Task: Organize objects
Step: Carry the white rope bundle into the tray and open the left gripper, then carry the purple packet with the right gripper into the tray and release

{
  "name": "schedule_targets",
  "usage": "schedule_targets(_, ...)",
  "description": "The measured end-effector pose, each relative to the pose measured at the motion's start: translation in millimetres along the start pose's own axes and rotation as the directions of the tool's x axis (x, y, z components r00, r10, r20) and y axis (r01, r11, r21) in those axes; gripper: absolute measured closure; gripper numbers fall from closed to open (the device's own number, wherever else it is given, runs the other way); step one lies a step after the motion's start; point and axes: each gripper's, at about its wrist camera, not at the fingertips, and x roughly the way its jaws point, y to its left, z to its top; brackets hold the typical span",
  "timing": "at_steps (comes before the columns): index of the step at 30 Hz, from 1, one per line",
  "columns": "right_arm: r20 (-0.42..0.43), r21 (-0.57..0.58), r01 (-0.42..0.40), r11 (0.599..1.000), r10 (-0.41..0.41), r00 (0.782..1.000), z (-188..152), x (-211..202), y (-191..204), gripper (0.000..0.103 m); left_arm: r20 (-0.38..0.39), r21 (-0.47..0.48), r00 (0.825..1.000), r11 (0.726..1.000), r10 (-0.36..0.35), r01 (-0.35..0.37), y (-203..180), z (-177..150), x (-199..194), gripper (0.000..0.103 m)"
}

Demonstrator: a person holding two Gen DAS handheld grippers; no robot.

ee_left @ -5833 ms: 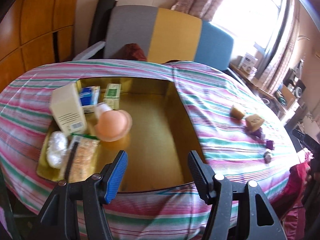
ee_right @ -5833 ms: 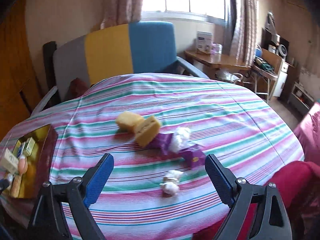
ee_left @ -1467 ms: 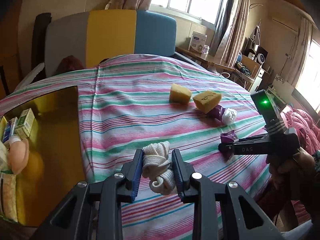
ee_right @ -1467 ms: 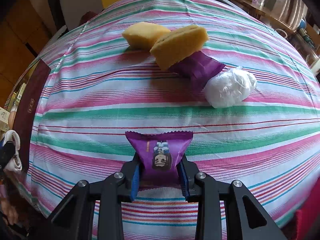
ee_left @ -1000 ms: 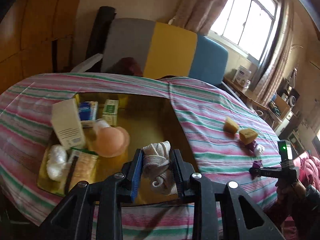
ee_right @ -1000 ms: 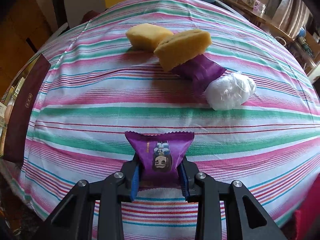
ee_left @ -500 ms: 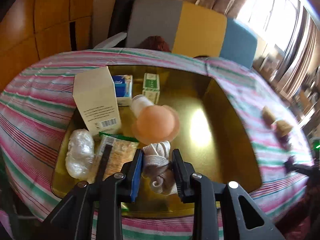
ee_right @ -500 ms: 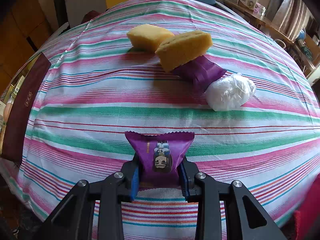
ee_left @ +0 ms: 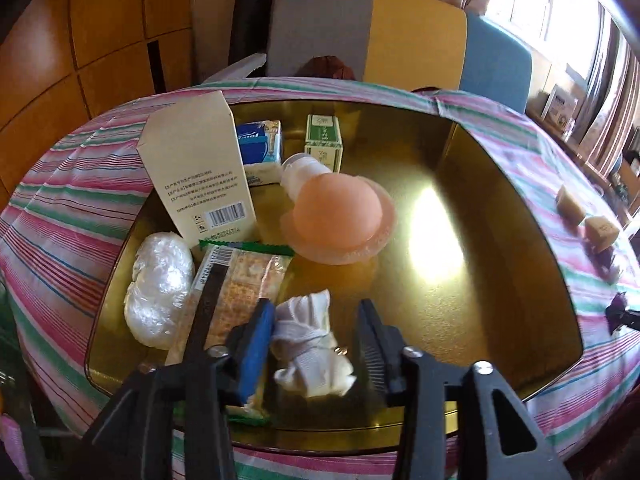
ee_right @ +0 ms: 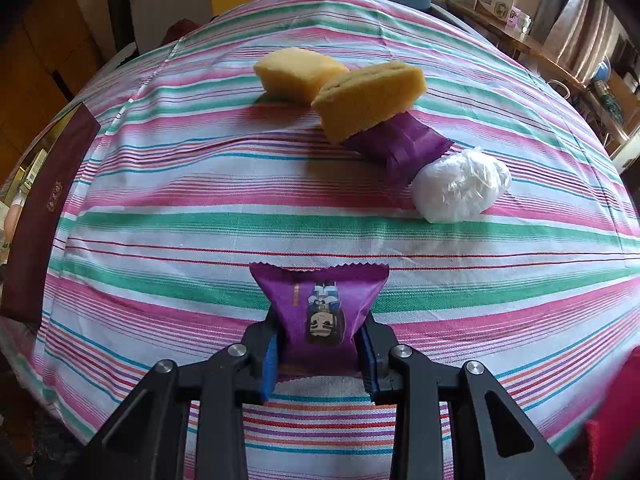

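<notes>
Left wrist: knotted white rope [ee_left: 310,344], crumpled, between parted jaws.

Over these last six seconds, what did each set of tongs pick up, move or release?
The left tongs took the white rope bundle off the cloth, carried it left over the gold tray and have just opened, releasing it there. The right tongs closed on a purple snack packet and have held it unmoved since. The sponges stayed put.
</notes>
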Motion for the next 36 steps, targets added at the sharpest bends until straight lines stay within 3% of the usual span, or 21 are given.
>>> schedule_targets(5, 0.007, 0.006, 0.015, 1.0, -0.015, 1.0, -1.1, -1.0, 1.8, 0.07, 0.043, 0.002, 0.999, 1.0, 0.01, -0.01, -1.1, 4.7, -14.2, 0.05)
schedule_targets(8, 0.019, 0.005, 0.031, 1.0, -0.031, 0.999, -2.2, -0.5, 3.6, 0.07, 0.081, -0.004, 0.997, 1.0, 0.013, -0.013, 1.8, 9.3, -28.0, 0.04)
schedule_targets(15, 0.057, 0.025, 0.061, 0.998, -0.062, 0.996, -5.4, -2.3, 9.1, 0.071, 0.17, -0.012, 0.985, 0.999, 0.04, -0.039, 5.3, 20.1, -66.8, 0.04)
schedule_targets(21, 0.076, 0.011, 0.029, 1.0, -0.03, 0.997, -7.0, -4.9, 29.6, 0.072, 0.222, -0.028, 0.974, 0.999, 0.048, -0.043, 5.4, 25.2, -94.2, 0.039)
schedule_targets(30, 0.076, -0.068, -0.031, 0.997, 0.036, 0.996, -9.0, -8.7, 79.1, 0.072, 0.221, -0.061, 0.973, 0.997, 0.064, -0.052, 9.0, 20.5, -101.1, 0.039)
schedule_targets(36, 0.093, -0.117, -0.015, 0.993, 0.026, 0.995, -13.3, -9.5, 103.4, 0.072, 0.187, -0.095, 0.981, 0.995, 0.056, -0.038, 15.0, 12.0, -95.9, 0.04)
